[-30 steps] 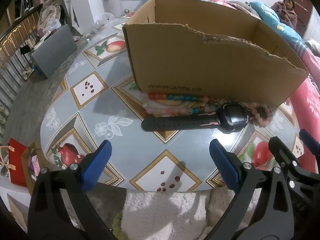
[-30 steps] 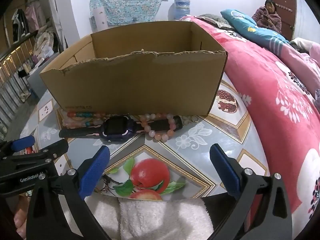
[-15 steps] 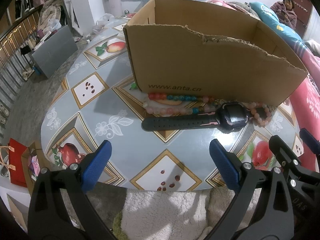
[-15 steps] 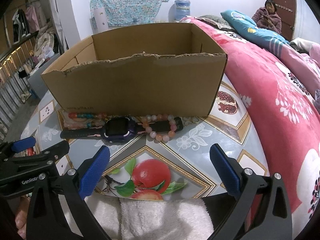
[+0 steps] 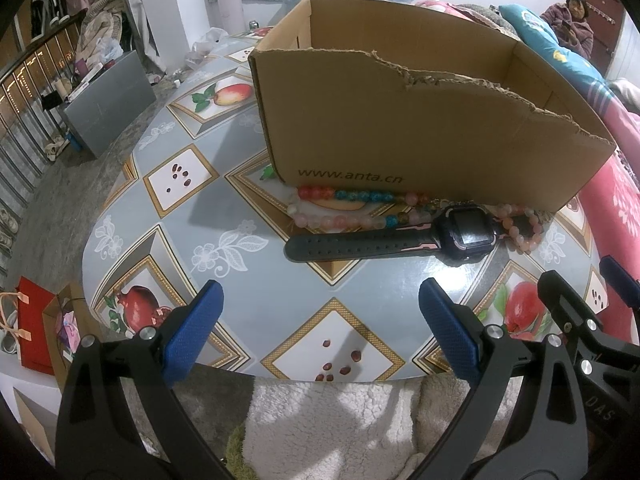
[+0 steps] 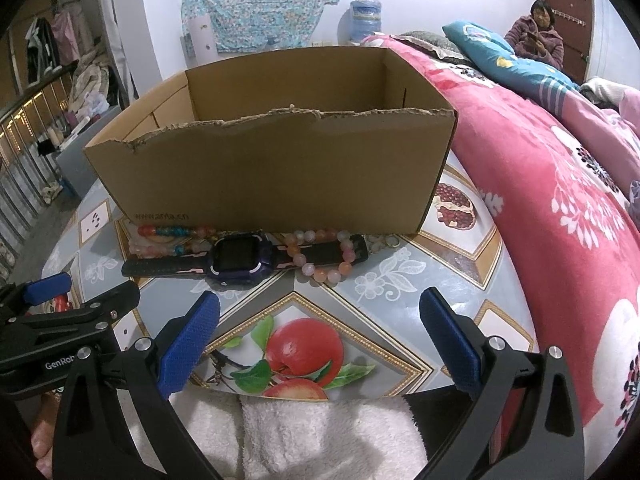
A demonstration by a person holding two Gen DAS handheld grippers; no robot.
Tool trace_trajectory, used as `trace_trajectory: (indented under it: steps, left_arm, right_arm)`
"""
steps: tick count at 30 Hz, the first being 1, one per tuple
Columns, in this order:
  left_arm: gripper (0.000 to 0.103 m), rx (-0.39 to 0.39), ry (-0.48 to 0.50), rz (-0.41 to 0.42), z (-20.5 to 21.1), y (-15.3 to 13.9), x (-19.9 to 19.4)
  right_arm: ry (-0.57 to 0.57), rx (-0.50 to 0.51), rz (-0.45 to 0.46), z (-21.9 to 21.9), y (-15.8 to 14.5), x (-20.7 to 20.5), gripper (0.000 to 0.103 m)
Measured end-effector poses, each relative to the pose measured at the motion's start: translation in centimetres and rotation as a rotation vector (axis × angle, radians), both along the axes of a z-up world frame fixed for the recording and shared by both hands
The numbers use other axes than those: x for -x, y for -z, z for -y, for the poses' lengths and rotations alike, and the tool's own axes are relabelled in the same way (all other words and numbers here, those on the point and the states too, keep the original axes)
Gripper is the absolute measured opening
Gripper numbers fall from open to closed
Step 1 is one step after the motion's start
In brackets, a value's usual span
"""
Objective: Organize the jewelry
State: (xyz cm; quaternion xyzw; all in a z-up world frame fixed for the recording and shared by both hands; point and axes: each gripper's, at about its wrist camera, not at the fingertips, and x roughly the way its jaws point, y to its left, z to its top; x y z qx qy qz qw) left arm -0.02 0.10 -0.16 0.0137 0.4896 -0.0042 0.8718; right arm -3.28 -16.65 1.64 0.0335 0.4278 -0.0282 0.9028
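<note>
fruit-patterned grey cloth covers the round desk [image 5: 168, 216], with a pink bed along its right edge. a dark watch [image 5: 400, 240] lies flat near the desk's middle, its long axis running left to right, parallel to the front wall of the torn cardboard box [image 5: 420, 136] just behind it; its face sits toward the right end of the strap. a multicoloured bead bracelet [image 5: 344, 206] lies between watch and box, and a pink bead bracelet [image 6: 324, 256] drapes over the strap's right end. both claws hover at the desk's near edge, well apart from the watch: left claw [image 5: 320, 332] released, gripping nothing; right claw [image 6: 320, 340] likewise spread wide.
</note>
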Motion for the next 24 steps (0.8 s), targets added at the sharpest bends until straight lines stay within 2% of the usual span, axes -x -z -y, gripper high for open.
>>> trace_trajectory:
  steps: [24]
  left_arm:
    - [0.094,0.001,-0.001,0.001,-0.03,-0.10,0.04]
  right_arm:
    - [0.002,-0.003,0.001,0.05,-0.17,0.05,0.098]
